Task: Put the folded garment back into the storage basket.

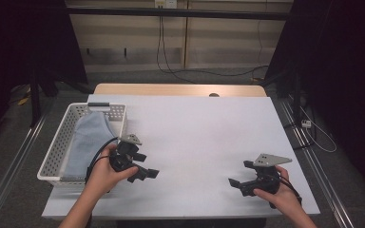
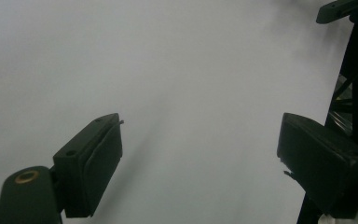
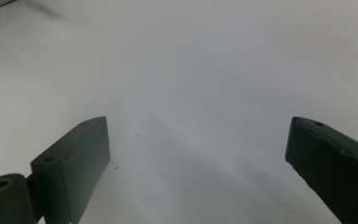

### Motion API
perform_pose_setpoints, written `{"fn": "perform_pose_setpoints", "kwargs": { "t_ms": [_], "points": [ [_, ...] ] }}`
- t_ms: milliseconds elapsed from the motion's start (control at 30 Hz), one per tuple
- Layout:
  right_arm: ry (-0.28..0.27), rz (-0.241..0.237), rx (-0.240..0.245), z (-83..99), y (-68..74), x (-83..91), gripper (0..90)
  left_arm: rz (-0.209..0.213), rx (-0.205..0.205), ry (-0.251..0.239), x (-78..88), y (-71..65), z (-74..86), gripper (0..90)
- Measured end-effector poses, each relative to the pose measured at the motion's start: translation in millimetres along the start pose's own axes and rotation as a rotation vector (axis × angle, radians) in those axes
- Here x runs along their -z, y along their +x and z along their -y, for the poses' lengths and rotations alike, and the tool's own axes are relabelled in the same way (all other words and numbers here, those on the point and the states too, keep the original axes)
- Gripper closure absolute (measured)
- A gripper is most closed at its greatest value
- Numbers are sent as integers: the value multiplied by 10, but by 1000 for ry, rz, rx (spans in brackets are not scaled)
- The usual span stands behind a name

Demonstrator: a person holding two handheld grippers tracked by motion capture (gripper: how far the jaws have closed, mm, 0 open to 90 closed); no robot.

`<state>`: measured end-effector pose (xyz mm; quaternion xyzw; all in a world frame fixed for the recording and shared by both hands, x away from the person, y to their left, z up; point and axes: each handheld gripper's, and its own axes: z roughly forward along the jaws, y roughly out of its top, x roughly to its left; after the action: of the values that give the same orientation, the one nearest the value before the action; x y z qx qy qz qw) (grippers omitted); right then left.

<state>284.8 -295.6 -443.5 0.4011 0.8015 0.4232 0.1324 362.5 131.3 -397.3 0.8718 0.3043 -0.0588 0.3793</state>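
A white slotted basket stands at the table's left edge with a pale blue-grey cloth lying folded inside it. My left gripper hovers just right of the basket, low over the white table, open and pointing right with nothing between its jaws. In the left gripper view the left gripper has bare table between its black pads. Near the front right, my right gripper is open and points left. Bare table also lies between the jaws of the right gripper in its own view.
The table's wooden back edge shows beyond the white top. Cables run down the back wall. Dark frames and floor rails flank both sides. The far gripper's jaw shows at the top right of the left gripper view.
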Motion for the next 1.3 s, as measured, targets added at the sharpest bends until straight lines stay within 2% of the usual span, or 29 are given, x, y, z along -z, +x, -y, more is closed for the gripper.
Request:
{"fn": "perform_pose_setpoints", "kwargs": {
  "t_ms": [533, 600, 1300],
  "points": [
    [4, 3, 0, 46, -6, 48, 63, 27, -46, 7, -16, -17, 129, 130],
    [3, 2, -4, 51, -6, 53, 63, 23, -38, 2, -13, -19, 144, 127],
    [1, 9, -13, 72, -31, 80, 63, 41, -57, 2, -4, -30, 279, 122]
  ]
}}
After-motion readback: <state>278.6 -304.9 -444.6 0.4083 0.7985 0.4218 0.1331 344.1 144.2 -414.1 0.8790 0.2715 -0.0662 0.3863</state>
